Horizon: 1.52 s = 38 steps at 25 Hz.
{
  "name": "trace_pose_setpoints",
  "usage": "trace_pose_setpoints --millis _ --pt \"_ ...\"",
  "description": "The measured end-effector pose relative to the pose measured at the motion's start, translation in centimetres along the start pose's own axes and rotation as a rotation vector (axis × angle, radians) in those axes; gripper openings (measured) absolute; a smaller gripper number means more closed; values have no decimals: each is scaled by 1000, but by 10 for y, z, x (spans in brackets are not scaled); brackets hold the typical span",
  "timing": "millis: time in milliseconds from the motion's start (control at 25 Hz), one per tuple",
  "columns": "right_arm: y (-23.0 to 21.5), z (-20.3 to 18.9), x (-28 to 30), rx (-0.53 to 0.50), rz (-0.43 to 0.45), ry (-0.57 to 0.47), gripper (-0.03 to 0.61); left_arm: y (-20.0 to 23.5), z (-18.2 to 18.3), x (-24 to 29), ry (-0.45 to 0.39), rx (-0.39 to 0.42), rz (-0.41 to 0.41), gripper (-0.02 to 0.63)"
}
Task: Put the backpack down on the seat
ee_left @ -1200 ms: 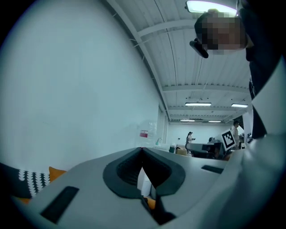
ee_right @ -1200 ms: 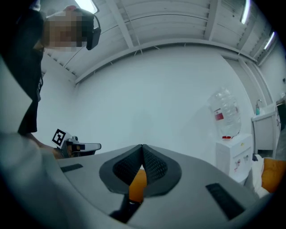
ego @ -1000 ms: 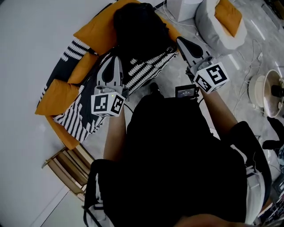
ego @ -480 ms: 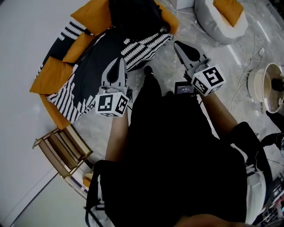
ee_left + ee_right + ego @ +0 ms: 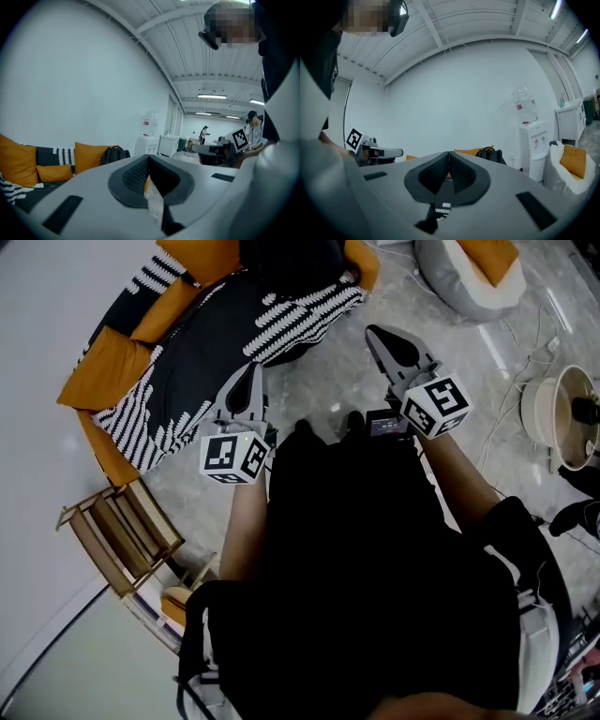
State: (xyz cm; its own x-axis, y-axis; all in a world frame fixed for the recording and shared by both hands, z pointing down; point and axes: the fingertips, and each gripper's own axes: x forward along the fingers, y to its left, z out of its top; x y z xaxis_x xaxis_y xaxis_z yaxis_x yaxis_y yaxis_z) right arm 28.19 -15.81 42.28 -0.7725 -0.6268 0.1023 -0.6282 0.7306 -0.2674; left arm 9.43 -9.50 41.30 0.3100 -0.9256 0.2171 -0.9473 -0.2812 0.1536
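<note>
Backpack (image 5: 289, 261) sits at the top edge of the head view, on the seat (image 5: 97, 454) among orange cushions, just above the striped blanket (image 5: 187, 362). In the left gripper view it stands upright beside a cushion.

I judge it soft and likely to slump, with some weight if loaded. The top loop looks like the best place to take hold, rather than the slack fabric.

My left gripper (image 5: 251, 378) and right gripper (image 5: 377, 334) are both closed tight on nothing, mid-frame, well apart from the bag.

The floor (image 5: 319, 381) is polished grey stone, probably slick, with cables (image 5: 525, 362) at right. A beanbag (image 5: 469, 282) sits upper right and a wooden rack (image 5: 112, 535) lower left.
</note>
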Motion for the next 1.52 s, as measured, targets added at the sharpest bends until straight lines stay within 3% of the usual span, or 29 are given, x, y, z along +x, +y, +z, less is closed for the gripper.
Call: trace_pose_setpoints --millis 400,520,720,920,1320,1520 --pt "75 -16 -9 -2 -62 39 32 27 2 -75 -32 15 -72 17" --pt "100 -21 -3 -3 -83 50 32 48 0 -109 -40 19 -52 17" --pt "148 -28 7 -25 -100 55 32 96 -20 -163 -22 -29 50 17" --pt "173 -38 6 -33 -95 81 31 101 -29 -179 -14 -60 20 16" --pt "144 -20 -28 -76 -84 58 31 41 -18 -158 -32 -65 -75 17" --pt "126 -24 -55 -32 -126 32 32 18 -20 -148 -14 -49 -107 17"
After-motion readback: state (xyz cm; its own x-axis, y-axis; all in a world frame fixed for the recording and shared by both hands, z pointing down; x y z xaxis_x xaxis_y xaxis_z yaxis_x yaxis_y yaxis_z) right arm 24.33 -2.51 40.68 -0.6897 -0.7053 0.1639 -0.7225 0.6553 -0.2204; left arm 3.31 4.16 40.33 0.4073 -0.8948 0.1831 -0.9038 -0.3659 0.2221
